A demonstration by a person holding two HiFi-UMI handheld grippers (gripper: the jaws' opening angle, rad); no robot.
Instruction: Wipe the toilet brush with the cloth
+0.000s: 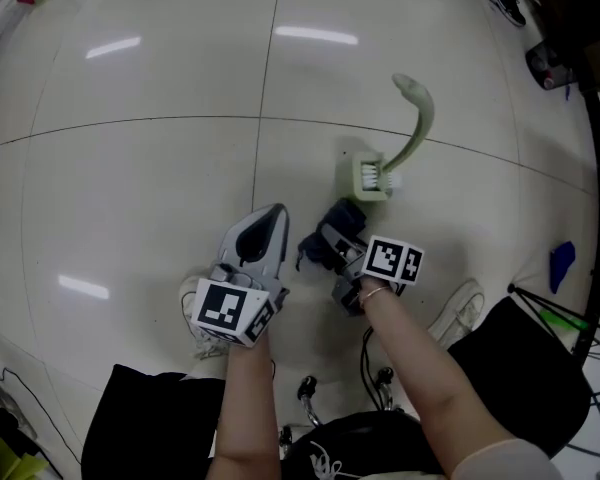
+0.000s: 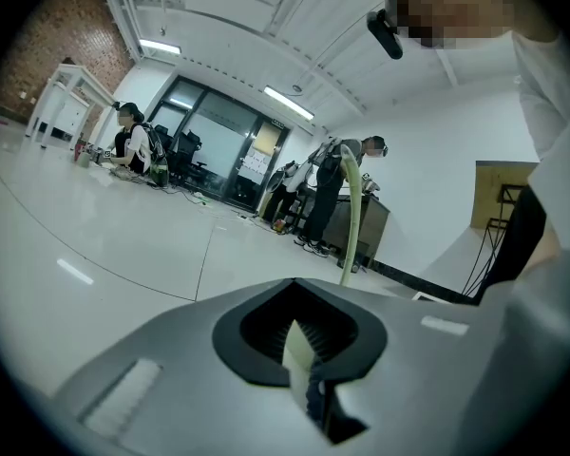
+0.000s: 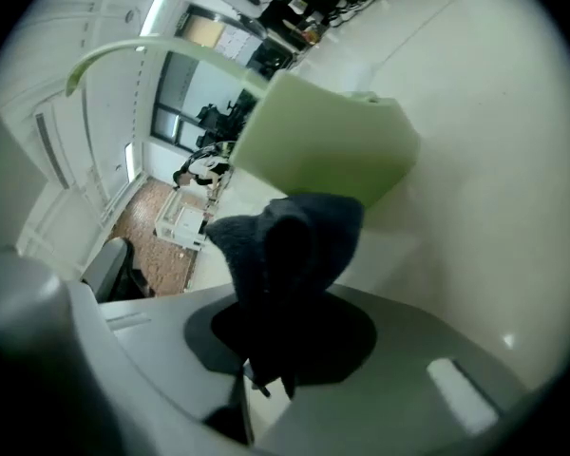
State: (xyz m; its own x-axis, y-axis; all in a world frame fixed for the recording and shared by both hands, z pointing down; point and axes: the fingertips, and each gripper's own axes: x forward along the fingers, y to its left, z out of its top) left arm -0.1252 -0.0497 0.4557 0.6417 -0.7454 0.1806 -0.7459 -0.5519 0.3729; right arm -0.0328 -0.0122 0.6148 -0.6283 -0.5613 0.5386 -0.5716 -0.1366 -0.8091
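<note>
Pale green toilet brush [image 1: 372,178], dark cloth [image 3: 287,245]

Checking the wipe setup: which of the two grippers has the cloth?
The right gripper: its jaws pinch the dark cloth near the toilet brush. The left gripper holds nothing.

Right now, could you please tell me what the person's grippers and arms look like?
Both are grey, tapering shells with dark jaw recesses: the left gripper and right gripper each carry a white cube printed with black square markers. The forearms are bare; a thin bracelet circles the right wrist.
</note>
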